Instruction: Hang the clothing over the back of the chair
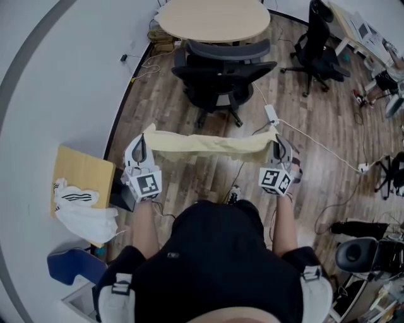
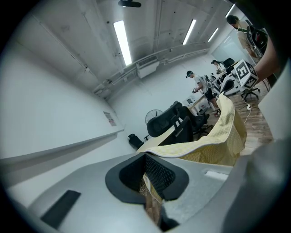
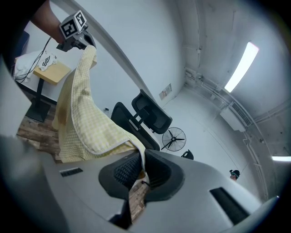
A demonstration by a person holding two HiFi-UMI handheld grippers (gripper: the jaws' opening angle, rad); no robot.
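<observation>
The person holds the pale yellow clothing (image 1: 211,144) stretched in the air between 2 tools, above the wooden floor (image 1: 189,183) and just ahead of the body. The left hand-held gripper (image 1: 142,140) pinches the clothing's 9 o'clock end, and in the left gripper view its jaws (image 2: 152,182) are narrowed onto a fold of checked fabric (image 2: 213,141) that trails away toward 2 o'clock. The right hand-held gripper (image 1: 276,145) pinches the 3 o'clock end; in the right gripper view its jaws (image 3: 136,175) are pressed together on the hem while the clothing (image 3: 82,118) rises toward 11 o'clock, up to the other tool's marker cube (image 3: 72,25). Between the 2 grips the fabric hangs as a nearly level band, sagging a little along its lower edge. The black office chair (image 1: 221,76) stands at 12 o'clock from the clothing, apart from it with bare floor between, and close under the round wooden tabletop (image 1: 214,19). From both gripper views the chair (image 2: 170,125) (image 3: 145,116) shows beyond the fabric. At 9 o'clock from the person a small wooden side tabletop (image 1: 79,170) carries a white garment (image 1: 79,211) with dark stripes. A white power strip (image 1: 271,113) lies on the floor at 1 o'clock, its cable running toward 3 o'clock.
</observation>
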